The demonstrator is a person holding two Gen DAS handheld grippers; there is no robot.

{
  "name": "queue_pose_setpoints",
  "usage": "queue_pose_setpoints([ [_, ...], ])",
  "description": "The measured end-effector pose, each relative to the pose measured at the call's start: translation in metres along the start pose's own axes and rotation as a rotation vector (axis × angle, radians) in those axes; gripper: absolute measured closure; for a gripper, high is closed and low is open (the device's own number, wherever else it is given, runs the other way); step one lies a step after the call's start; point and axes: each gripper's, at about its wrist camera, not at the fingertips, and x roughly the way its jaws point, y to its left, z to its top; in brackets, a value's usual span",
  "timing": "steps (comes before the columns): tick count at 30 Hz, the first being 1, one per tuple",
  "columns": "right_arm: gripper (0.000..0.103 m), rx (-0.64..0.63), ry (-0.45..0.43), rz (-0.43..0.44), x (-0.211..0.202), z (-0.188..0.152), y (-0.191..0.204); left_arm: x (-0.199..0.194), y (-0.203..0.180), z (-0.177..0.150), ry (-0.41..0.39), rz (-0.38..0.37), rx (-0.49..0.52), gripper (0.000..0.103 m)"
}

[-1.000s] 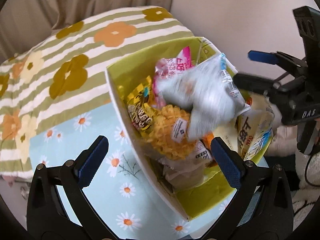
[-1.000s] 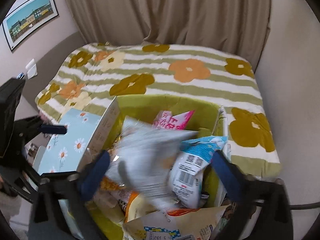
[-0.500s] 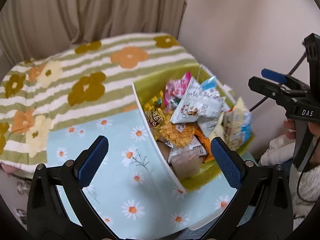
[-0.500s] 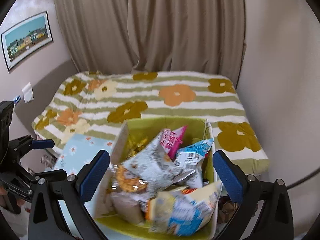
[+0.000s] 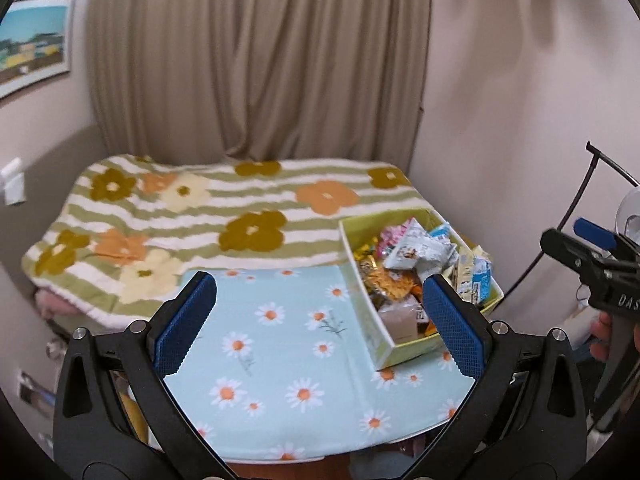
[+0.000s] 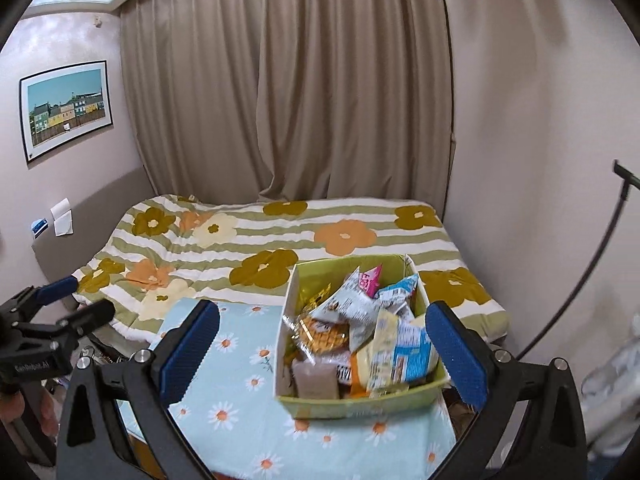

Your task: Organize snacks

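Here both grippers, left (image 5: pixel 320 320) and right (image 6: pixel 322 342), hang spread wide and empty; the green snack box (image 6: pixel 360 400) sits ahead of them, its packets possibly loosely heaped.

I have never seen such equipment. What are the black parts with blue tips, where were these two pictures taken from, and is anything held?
They are two hand-held grippers; a person holds one in each hand. Each picture comes from a camera on one gripper, looking along its fingers. The left gripper and right gripper are both open and hold nothing. On the light-blue daisy-print cloth stands a yellow-green cardboard box full of snack packets. Behind lies a striped flowered blanket.
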Motion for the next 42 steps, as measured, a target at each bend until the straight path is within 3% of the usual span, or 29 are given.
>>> queue_pose_setpoints([
  [3,0.001,-0.008,-0.035,-0.029,-0.019,-0.015,0.010,-0.023,0.001,-0.015,-0.038,0.047,0.010,0.001],
  [12,0.001,-0.010,-0.072,-0.050,-0.035,-0.035,0.017,-0.056,0.003,-0.038,-0.095,0.075,-0.007,0.001],
  [42,0.001,-0.010,-0.073,-0.053,-0.031,-0.037,0.021,-0.056,0.001,-0.037,-0.105,0.096,-0.012,0.001],
])
